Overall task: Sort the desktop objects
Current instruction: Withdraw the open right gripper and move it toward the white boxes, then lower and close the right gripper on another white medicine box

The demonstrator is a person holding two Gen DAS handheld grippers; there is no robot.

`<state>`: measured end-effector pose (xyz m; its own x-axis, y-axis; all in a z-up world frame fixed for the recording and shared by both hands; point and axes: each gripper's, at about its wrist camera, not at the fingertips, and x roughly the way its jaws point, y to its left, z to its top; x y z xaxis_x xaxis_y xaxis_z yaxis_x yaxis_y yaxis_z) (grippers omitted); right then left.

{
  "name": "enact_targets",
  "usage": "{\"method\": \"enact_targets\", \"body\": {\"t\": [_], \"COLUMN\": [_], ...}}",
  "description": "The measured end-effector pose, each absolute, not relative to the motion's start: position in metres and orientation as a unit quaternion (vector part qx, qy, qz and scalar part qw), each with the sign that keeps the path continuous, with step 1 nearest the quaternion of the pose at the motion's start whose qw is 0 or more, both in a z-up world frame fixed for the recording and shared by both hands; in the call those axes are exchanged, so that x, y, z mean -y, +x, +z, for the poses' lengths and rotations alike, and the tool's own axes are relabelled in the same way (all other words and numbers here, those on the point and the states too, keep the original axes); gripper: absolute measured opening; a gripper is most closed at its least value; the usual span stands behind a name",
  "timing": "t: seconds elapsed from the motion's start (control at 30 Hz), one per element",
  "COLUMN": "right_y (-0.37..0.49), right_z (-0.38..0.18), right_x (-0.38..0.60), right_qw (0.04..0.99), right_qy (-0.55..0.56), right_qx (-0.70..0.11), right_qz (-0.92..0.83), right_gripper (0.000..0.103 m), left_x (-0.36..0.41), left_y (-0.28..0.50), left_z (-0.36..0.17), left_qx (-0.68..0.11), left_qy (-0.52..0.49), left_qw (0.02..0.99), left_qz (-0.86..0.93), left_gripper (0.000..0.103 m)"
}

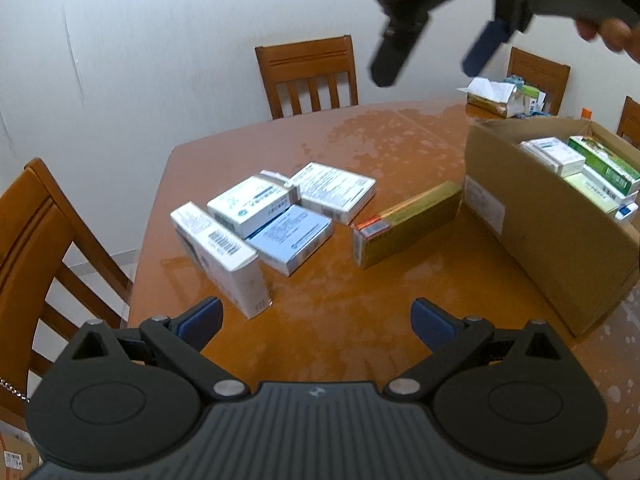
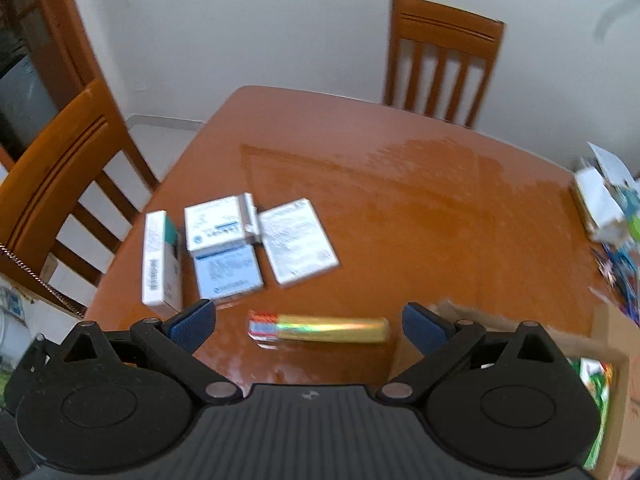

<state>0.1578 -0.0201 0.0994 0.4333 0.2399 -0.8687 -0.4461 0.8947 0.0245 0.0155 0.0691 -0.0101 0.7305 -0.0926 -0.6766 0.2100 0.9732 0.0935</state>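
both tools agape, empty — gold box beside carton.

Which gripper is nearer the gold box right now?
Right, as far as I can judge. The right gripper hovers just above the gold box; the left gripper sits back over bare table, short of it.

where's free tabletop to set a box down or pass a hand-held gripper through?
Bare patches: the wide far stretch of the table between the chair and the cardboard box; also the near strip in front of the left hand-held gripper. Crowded: the white box cluster at left, and the gold box close against the cardboard box.
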Motion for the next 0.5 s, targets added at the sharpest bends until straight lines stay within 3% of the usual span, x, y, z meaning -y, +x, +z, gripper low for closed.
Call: {"method": "enact_targets", "body": {"t": [0.5], "right_y": [0.199], "right_z": [0.057], "right_x": [-0.046], "right_qw": [0.810], "right_qy": [-0.105], "right_qx": [-0.507], "right_qz": [0.275], "right_gripper": [0.102], "left_x": [-0.071], "left_y": [0.018], "left_z": [-0.031], "left_qx": [-0.373], "left_qy": [0.073], "left_qw": [0.921], "left_qz": [-0.089], "left_gripper": [0.100]}}
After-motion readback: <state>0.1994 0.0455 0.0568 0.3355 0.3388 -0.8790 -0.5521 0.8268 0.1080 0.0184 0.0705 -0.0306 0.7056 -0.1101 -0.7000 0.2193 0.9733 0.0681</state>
